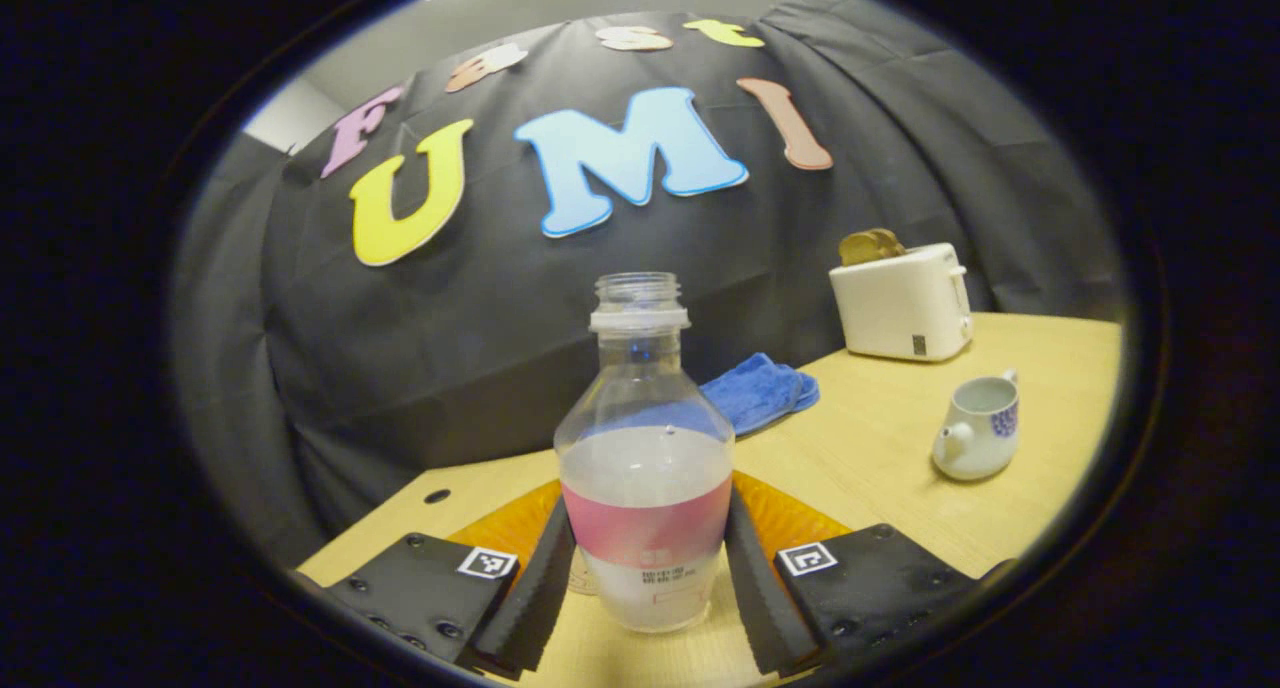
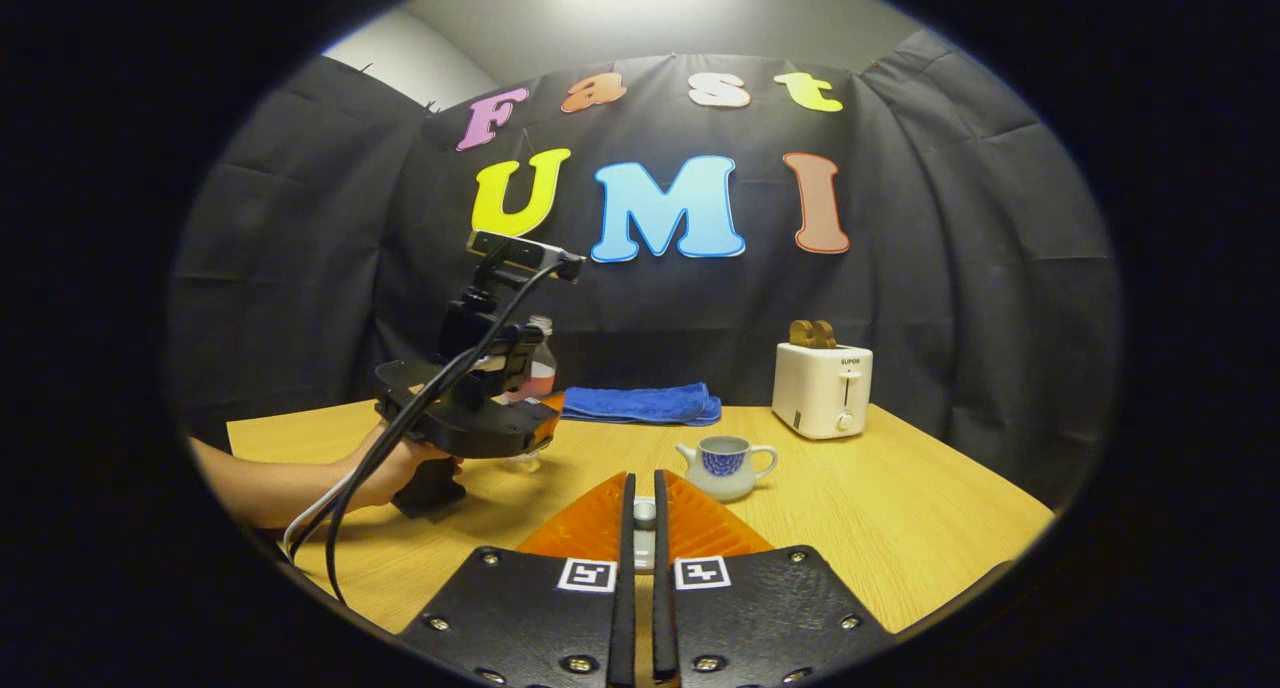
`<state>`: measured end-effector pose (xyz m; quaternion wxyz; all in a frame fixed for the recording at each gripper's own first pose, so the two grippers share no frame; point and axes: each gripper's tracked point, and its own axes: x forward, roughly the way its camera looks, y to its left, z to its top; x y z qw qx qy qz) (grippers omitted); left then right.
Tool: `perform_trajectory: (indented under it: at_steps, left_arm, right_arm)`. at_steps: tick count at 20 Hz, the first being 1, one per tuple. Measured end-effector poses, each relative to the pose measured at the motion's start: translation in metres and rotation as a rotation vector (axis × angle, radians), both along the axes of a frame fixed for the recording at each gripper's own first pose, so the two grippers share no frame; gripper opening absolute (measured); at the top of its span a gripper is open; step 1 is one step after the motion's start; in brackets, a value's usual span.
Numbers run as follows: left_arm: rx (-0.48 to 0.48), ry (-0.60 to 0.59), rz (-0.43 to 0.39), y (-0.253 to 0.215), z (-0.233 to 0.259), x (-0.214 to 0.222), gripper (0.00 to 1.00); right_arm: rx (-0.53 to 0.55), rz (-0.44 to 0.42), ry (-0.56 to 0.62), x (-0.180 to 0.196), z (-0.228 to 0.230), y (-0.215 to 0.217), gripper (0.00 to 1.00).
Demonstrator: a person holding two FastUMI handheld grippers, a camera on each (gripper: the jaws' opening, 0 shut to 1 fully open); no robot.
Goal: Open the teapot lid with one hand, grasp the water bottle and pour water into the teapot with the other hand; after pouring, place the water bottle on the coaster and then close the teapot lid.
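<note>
Right at the left claw (image 1: 648, 578), both fingers press the sides of a clear plastic water bottle (image 1: 645, 458) with a pink label band; the small print below the band is too blurred to read. Its cap is off, and it stands upright on the pale wooden counter (image 1: 880, 448) with water up to about its shoulder. Beyond it lies a folded blue cloth (image 1: 762, 392); to the right sits a small white ceramic teapot (image 1: 978, 425) with a blue pattern, its top open. Farther back stands a white toaster (image 1: 905, 303) holding brown slices. The right claw (image 2: 643, 543) is nearly closed, pinching a small pale lid-like piece (image 2: 645, 513) above the counter. Its view shows a hand (image 2: 385, 473) holding the left claw, and the toaster reads "SUPOR".
</note>
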<state>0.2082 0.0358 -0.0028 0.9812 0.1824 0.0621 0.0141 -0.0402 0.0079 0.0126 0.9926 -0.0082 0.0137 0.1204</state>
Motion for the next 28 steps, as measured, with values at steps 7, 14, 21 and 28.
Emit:
perform_trajectory:
  at_steps: [7,14,21,28]
  left_arm:
    - [0.331,0.048,-0.065,-0.044,-0.011,0.015,0.86]
    - [0.634,0.040,-0.142,-0.091,-0.009,0.023,0.86]
    - [0.805,0.054,-0.163,-0.109,-0.017,0.032,0.86]
    - [0.962,0.084,-0.192,-0.119,-0.024,0.040,0.86]
  right_arm:
    - [-0.036,-0.026,0.043,-0.024,-0.024,-0.021,0.07]
    - [-0.027,-0.036,0.039,-0.031,-0.023,-0.027,0.07]
    - [-0.019,-0.049,0.040,-0.033,-0.025,-0.033,0.07]
    - [-0.029,-0.045,0.022,-0.037,-0.020,-0.031,0.07]
